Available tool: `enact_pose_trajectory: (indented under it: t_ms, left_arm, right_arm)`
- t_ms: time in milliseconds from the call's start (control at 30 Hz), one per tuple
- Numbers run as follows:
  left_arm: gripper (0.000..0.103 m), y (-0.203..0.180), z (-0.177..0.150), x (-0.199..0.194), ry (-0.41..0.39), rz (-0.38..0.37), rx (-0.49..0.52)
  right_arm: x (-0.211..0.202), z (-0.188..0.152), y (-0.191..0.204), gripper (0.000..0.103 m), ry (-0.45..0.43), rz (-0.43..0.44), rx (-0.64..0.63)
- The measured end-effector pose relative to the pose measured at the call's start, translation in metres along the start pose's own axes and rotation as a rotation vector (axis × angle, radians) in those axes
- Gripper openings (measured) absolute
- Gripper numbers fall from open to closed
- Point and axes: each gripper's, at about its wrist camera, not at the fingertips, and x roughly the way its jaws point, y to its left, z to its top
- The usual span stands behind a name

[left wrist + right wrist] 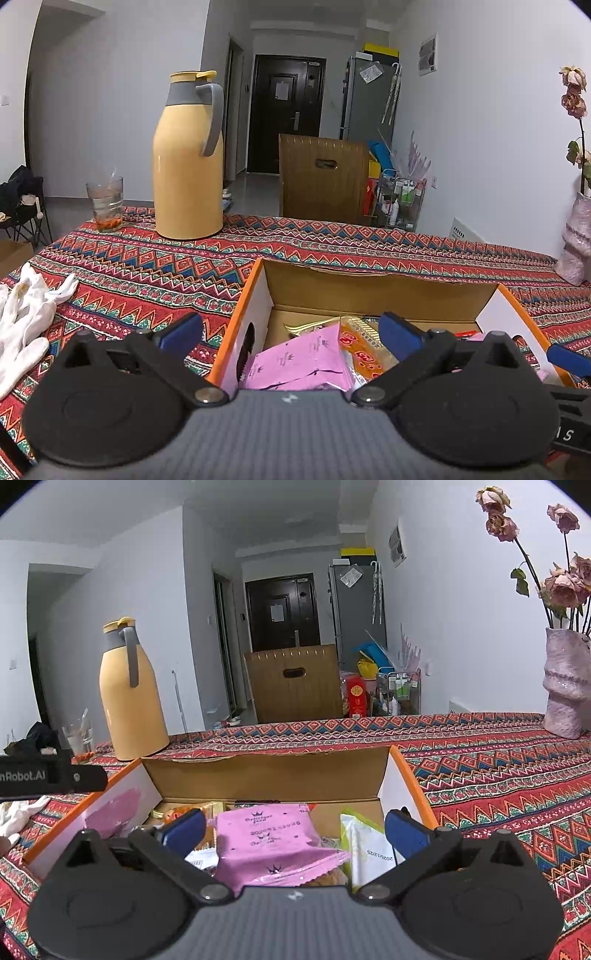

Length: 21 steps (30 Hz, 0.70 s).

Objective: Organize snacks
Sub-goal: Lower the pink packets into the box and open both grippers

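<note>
left gripper (291,332): jaws spread wide, grasping nothing, poised over box edge
right gripper (295,827): released, straddling pink snack packet (273,843), no contact
snacks: piled inside cardboard box (266,775) on patterned tablecloth (498,771), gathered for tidiness

The white cloth gloves (26,325) run off the left edge; the snack packets' (273,845) lower ends hide behind the gripper body.

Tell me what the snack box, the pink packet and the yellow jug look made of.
Snack box: corrugated cardboard, matte brown inside, with a ragged rim and printed orange-white outer faces. Pink packet: thin glossy plastic film, crinkled, with a serrated sealed edge. Yellow jug: smooth semi-gloss shell showing soft highlights, probably plastic or painted metal; grey handle looks plastic.
</note>
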Motion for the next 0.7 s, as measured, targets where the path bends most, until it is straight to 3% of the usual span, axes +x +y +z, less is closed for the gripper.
enact_pose_trajectory:
  t_ms: [400,700]
  left_arm:
    - [0.103,-0.004,0.0,-0.012,0.002,0.001,-0.002]
    - [0.103,-0.014,0.001,-0.05,-0.028,-0.03,0.029]
  right_arm:
    - [-0.029,0.013,0.004,0.103,-0.052,-0.042,-0.022]
    - [-0.063,0.008,-0.003,0.103,-0.053,-0.054,0.008]
